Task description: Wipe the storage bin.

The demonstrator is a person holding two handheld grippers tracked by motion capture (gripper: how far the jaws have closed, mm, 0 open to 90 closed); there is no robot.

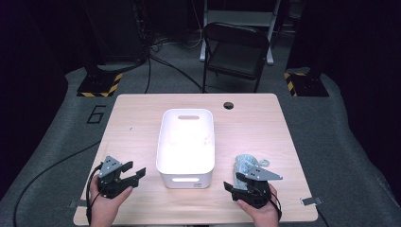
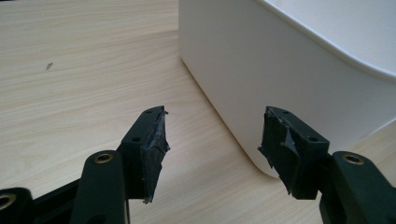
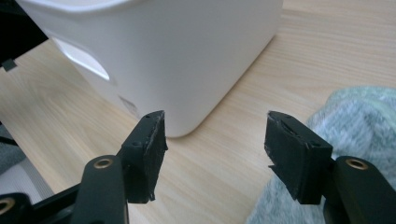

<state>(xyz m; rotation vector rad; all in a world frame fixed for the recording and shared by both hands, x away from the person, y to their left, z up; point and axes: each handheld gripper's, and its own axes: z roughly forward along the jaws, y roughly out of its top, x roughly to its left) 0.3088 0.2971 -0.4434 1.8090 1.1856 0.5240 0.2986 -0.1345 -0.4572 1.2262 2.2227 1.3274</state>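
On the table we list one white bin at centre, and one pale grey-green cloth lying just right of it, near its front corner. Our left gripper sits left of the bin, fingers spread wide with nothing between them. Our right gripper sits touching the cloth's near edge, fingers likewise wide apart, clasping nothing.

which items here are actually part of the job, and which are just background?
In play:
- white bin
- light blue-green cloth beside the bin
- left gripper, open, empty
- right gripper, open, at the cloth

Just around:
- folding chair
- striped stand bases
- floor cables
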